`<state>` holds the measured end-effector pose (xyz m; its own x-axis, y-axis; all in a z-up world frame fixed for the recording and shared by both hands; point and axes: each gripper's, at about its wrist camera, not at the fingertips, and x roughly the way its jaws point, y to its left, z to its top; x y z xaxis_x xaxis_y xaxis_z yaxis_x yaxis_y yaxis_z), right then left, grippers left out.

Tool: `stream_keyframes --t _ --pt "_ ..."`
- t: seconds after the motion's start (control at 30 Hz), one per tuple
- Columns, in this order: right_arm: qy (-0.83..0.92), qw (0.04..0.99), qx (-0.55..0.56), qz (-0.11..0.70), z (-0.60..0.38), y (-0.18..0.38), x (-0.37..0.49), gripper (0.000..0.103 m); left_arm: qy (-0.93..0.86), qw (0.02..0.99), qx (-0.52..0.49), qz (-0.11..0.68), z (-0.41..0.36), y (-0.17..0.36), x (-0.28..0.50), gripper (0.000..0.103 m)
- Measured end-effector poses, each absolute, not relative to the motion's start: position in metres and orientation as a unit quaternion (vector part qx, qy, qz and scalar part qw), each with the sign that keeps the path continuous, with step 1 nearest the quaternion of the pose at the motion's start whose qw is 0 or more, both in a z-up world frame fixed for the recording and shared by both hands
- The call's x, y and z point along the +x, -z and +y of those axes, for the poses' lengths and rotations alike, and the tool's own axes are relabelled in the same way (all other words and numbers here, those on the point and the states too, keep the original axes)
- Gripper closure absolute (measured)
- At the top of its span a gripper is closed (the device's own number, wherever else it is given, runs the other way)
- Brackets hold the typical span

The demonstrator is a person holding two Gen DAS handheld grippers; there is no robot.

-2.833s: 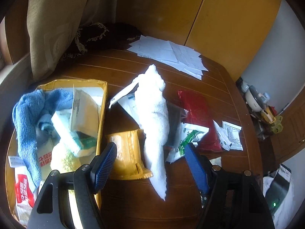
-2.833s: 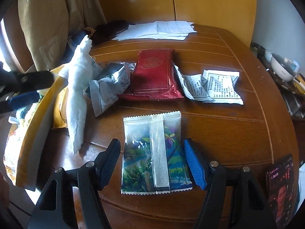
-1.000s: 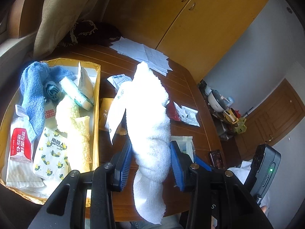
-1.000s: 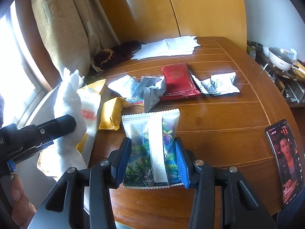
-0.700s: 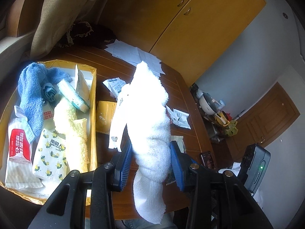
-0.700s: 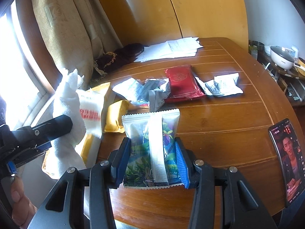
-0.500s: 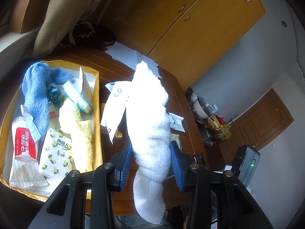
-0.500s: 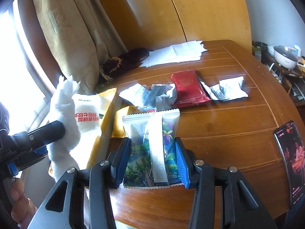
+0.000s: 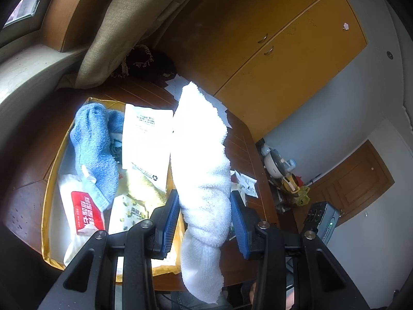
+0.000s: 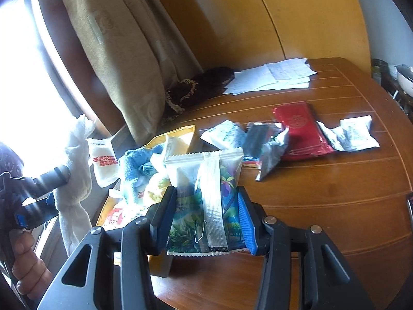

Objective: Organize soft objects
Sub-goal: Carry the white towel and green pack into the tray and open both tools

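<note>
Sitting by a curtained window [image 10: 38,82] and yellow cupboards [image 10: 309,20], a wooden table [image 10: 335,180] bears one yellow tray [image 9: 47,193], one red packet [image 10: 299,131] and some papers [image 10: 273,77]. The left gripper [image 9: 205,219] clamps one white towel [image 9: 201,160] above the tray. The right gripper [image 10: 206,219] clamps one printed pouch [image 10: 204,201] near the tray, which holds one blue cloth [image 9: 95,144].

A: Our left wrist view looks steeply down over its jaws, close above the yellow box [image 9: 49,193] at nine o'clock.

B: Our right wrist view faces across the worktop [image 10: 335,180]; we share that box [image 10: 180,131] and the white towel [image 10: 77,170] at nine o'clock.
</note>
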<state>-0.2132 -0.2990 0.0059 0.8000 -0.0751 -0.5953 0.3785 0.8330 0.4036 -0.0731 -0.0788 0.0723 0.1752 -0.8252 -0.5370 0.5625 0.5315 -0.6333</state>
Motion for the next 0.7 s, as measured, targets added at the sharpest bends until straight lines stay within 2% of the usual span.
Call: stream_keyframes --t 0.37,0.7 --pt "0.067 0.916 0.25 0.307 -0.276 -0.009 -0.157 0.057 0.408 0.782 -0.091 0.462 -0.068 -0.053 -0.048 0.062" --pt "0.048 0.909 0.242 0.336 -0.26 0.007 -0.118 0.057 0.389 0.776 -0.063 0.493 -0.077 -0.011 -0.021 0.062"
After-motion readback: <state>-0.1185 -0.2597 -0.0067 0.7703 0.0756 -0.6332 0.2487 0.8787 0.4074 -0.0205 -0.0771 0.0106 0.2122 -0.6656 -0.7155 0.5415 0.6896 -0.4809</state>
